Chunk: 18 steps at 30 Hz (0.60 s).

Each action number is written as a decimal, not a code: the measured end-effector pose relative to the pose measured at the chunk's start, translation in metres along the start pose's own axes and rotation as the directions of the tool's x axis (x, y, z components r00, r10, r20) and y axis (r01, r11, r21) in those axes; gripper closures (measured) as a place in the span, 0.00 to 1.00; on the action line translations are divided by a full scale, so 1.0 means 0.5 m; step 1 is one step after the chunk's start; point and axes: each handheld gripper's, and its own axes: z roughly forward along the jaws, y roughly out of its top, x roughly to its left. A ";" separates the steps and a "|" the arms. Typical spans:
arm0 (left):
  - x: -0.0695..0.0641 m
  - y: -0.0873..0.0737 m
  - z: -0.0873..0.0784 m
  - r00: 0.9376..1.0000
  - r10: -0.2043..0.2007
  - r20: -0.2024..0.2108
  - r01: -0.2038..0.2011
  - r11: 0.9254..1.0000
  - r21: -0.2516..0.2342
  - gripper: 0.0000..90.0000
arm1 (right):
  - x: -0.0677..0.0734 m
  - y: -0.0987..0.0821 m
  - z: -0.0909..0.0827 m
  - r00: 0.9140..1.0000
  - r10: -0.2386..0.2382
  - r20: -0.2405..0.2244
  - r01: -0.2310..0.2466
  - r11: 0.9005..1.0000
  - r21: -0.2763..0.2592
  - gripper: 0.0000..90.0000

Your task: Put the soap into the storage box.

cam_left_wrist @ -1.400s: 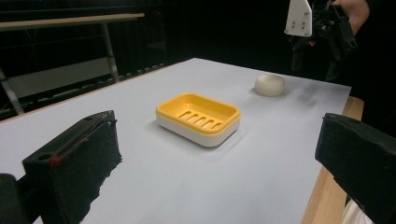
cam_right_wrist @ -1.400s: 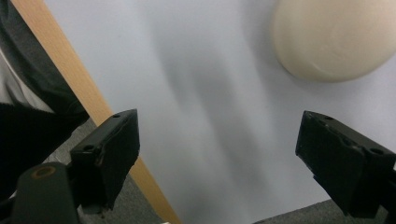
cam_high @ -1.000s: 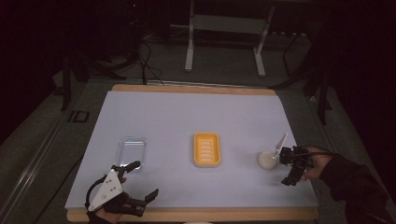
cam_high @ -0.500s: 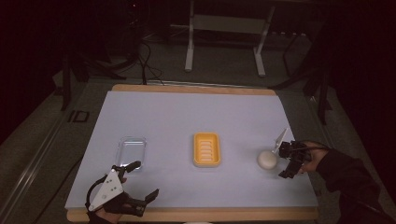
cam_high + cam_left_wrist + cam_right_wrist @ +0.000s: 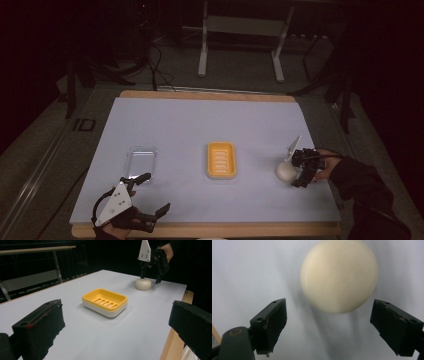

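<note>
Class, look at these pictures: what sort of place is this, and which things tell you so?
Probably a dim lab or workshop: a white-covered table, metal stand legs behind it, cables on the floor.

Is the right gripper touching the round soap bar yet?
Apart. In the right gripper view, the right gripper has its jaws spread open with white mat visible between each jaw and the soap bar.

Left hand-held gripper low near the table's near edge (jaws spread wide), right hand-held gripper angled downward, jaws apart
</note>
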 end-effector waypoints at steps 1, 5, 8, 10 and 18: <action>0.000 0.000 0.000 1.000 0.000 0.001 0.000 1.000 0.001 0.00 | -0.002 0.002 0.002 1.000 0.001 0.004 -0.001 1.000 -0.009 0.16; -0.001 0.000 0.001 1.000 0.003 0.005 -0.003 1.000 0.003 0.00 | -0.004 0.010 0.000 1.000 0.006 0.003 -0.006 0.997 -0.082 0.17; -0.001 0.000 0.001 1.000 0.004 0.007 -0.004 1.000 0.005 0.00 | -0.004 0.014 0.003 1.000 -0.006 0.005 0.006 0.995 -0.097 0.17; -0.001 0.000 0.001 1.000 0.004 0.007 -0.004 1.000 0.006 0.00 | -0.004 0.015 0.006 1.000 -0.012 0.003 0.012 0.995 -0.096 0.17; -0.001 -0.001 0.002 1.000 0.004 0.009 -0.004 1.000 0.005 0.00 | -0.004 0.018 0.018 0.999 -0.031 0.008 0.032 0.992 -0.119 0.20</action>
